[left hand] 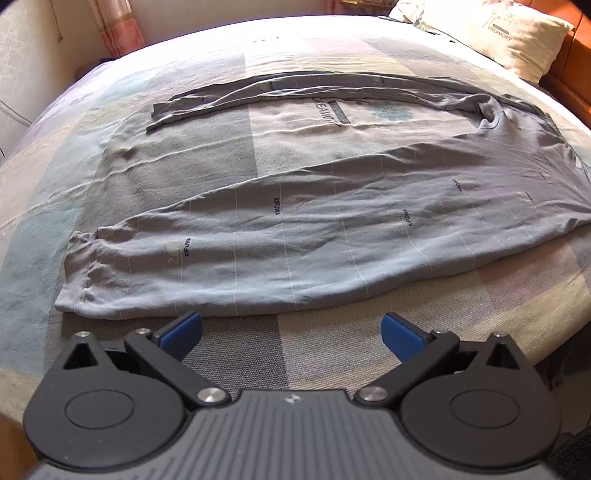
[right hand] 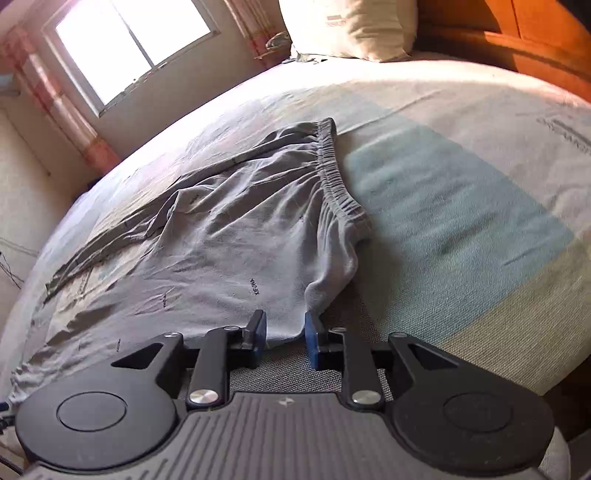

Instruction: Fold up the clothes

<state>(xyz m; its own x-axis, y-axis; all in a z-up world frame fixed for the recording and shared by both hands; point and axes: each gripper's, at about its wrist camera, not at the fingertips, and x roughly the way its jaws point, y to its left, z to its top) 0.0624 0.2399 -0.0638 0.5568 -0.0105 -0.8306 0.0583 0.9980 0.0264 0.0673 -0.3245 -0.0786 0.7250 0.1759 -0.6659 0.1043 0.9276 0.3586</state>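
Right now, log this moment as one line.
grey trousers: spread on bed | left gripper: open, empty | right gripper: open around trouser edge

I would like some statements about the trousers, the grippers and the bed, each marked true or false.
1. The grey trousers lie spread on the bed. True.
2. The left gripper is shut on the cloth. False: its jaws stand wide apart, with nothing between them.
3. The elastic waistband shows in the right wrist view. True.
4. The right gripper hangs far from the trousers. False: cloth near the waist end lies between its fingers.
5. A pillow lies at the head of the bed. True.
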